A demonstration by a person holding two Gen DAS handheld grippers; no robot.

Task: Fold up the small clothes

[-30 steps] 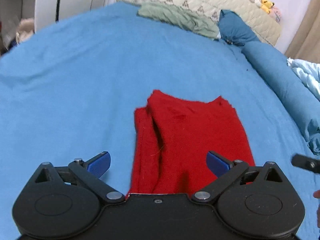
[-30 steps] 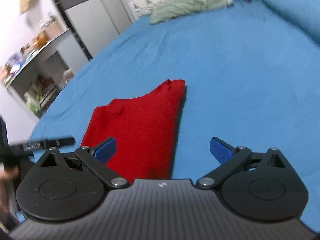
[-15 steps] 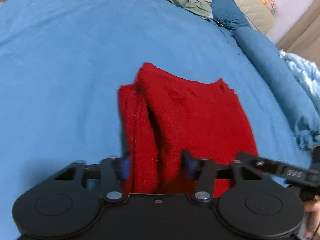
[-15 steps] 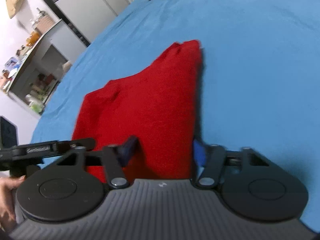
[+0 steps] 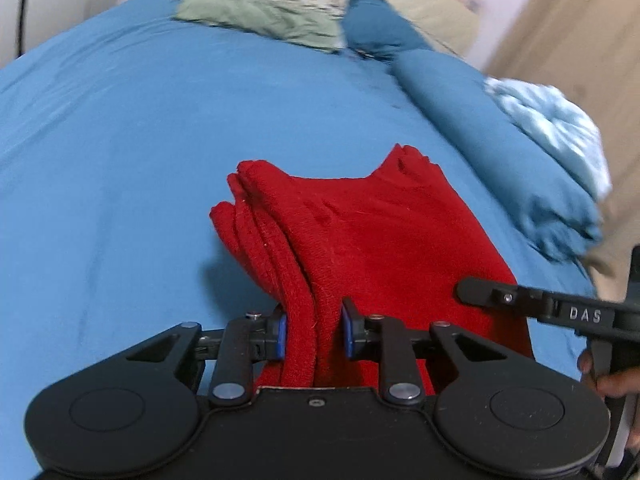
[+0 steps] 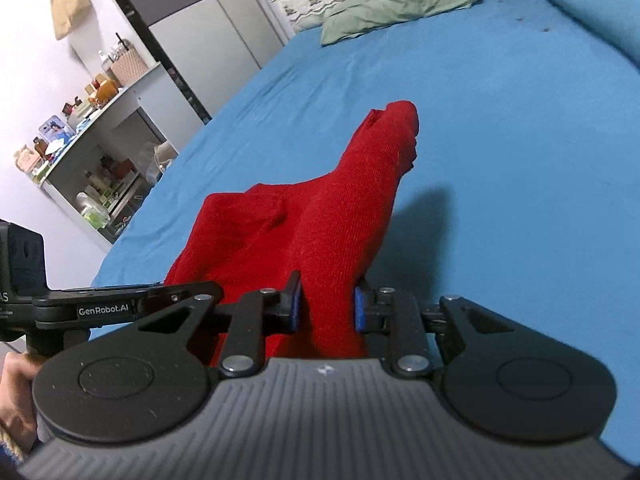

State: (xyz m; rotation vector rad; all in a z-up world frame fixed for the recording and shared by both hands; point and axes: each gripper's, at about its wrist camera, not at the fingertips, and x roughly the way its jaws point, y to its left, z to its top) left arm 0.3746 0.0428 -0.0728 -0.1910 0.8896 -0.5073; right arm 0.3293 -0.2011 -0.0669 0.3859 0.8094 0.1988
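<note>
Red knit garment (image 5: pixel 360 232) lies partly folded on the bed (image 5: pixel 120 140). My left gripper (image 5: pixel 313 330) and right gripper (image 6: pixel 327 306) each pinch its near corners. Soft, light, floppy; thick layered edges grip best.

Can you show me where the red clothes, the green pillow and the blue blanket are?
red garment (image 5: pixel 384 232), left wrist view, top folded layer.
green pillow (image 6: pixel 396 4), right wrist view, its middle.
light blue blanket (image 5: pixel 556 120), left wrist view, crumpled top.

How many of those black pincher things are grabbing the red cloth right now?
2. The left tool pinches the red cloth at its near left edge; the right tool pinches its near right edge.
</note>
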